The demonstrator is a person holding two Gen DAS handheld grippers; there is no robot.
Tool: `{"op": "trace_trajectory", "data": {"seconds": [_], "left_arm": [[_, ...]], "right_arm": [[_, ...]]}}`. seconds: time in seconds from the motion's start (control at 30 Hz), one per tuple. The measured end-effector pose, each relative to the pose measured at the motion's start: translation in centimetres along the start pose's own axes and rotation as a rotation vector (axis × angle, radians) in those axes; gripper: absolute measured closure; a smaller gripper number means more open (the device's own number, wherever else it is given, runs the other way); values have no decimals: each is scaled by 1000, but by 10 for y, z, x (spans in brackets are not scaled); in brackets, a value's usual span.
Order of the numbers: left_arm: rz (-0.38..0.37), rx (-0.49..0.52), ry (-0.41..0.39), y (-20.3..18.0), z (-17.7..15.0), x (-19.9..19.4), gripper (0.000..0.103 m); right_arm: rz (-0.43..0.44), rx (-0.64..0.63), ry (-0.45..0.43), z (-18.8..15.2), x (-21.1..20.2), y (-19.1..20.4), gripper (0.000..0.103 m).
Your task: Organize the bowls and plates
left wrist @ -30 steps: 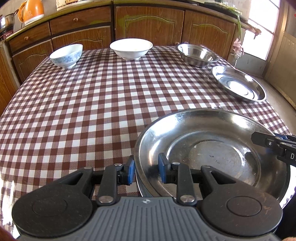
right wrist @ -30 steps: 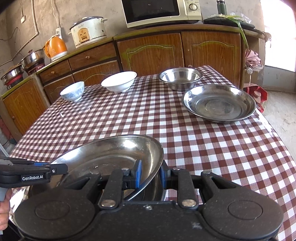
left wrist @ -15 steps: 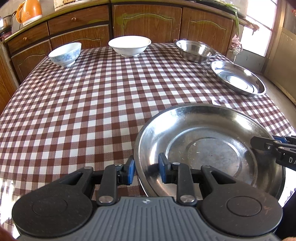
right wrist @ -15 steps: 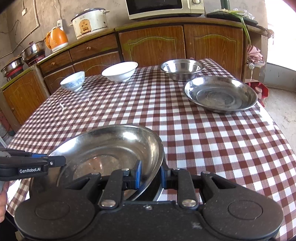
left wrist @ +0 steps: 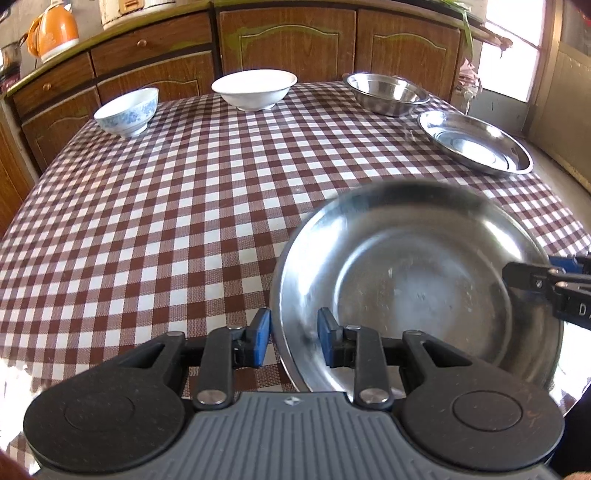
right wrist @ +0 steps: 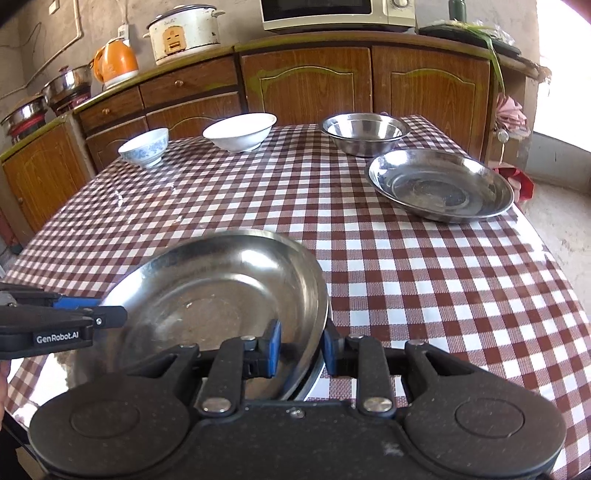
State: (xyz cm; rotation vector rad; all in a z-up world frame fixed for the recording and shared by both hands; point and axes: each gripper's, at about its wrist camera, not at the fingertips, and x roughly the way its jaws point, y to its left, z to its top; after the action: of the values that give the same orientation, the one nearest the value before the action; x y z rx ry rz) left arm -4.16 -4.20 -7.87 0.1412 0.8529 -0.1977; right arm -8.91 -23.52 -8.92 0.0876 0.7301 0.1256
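A large steel plate [left wrist: 413, 280] sits at the near edge of a table under a red-checked cloth [left wrist: 207, 206], flanked by two handheld grippers. The left gripper [left wrist: 293, 334] straddles the plate's near-left rim, one blue pad outside the rim and one over the dish; a gap shows at each pad, and the jaws have just been opening. The right gripper [right wrist: 301, 349] likewise brackets the plate's right rim, its jaws narrowly parted around the metal, having just widened, with no firm clamp visible.

Beyond the plate, along the far edge, stand a blue-patterned bowl [left wrist: 127, 110], a white bowl [left wrist: 255, 88] and a steel bowl [left wrist: 386, 92]; a second steel plate [left wrist: 476, 142] lies far right of the large plate. All appear empty.

Only the right wrist view takes in the counter behind the plate: a rice cooker [right wrist: 184, 31], an orange kettle [right wrist: 116, 62], a microwave [right wrist: 336, 14] and steel pots [right wrist: 66, 83]. It also shows a second rim under the plate's near-right edge. The left wrist view shows the plate's whole basin.
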Motion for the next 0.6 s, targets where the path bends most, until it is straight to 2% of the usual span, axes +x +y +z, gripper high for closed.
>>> {"op": "trace_trajectory", "data": {"seconds": [0.27,0.33,0.43,0.5,0.6], "left_arm": [[0,-20,-4,5,1,1,72],[0,-28,-6,7,1,1,72],[-1,-41,-12,9,3,-1,69],[-5,-49,-15,9,5,-2,65],[-3,-64,-16,10,7,-3,54]], "right_arm": [[-24,2,-9,2,2,-4,65],[-28,8,-19,4,0,-7,61],[-36,24,-36,6,-3,-11,51],[-38,33,-44,6,-5,-13,49],[-42,34,-51,8,-6,-13,43]]}}
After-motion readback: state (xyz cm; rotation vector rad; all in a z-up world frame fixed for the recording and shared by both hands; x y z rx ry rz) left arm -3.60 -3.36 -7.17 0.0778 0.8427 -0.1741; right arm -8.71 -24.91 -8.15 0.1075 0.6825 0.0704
